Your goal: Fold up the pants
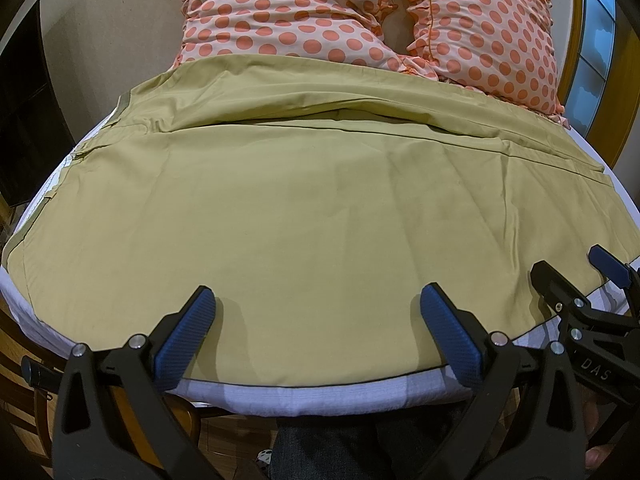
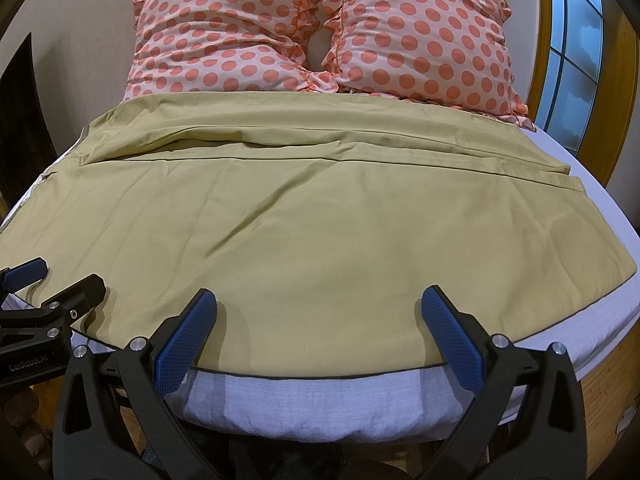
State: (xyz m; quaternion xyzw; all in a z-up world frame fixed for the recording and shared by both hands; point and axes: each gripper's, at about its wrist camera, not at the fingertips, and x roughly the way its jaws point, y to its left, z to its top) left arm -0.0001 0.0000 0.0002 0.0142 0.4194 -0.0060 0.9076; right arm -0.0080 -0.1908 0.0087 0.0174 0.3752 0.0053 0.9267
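Both hand-held grippers, left and right, hover released over the khaki pants' near edge, legs running crosswise.

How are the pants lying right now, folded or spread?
Spread, not yet folded down: the pants lie flat across the bed, one leg alongside the other. Both grippers open, holding nothing.

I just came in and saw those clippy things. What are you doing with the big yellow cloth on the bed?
Someone is getting ready to fold a pair of khaki pants spread flat on the bed, in front of two polka-dot pillows. They hold a gripper in each hand. The left gripper and the right gripper are both open, side by side over the near edge of the pants. Neither has grabbed the cloth, so no fold has started.
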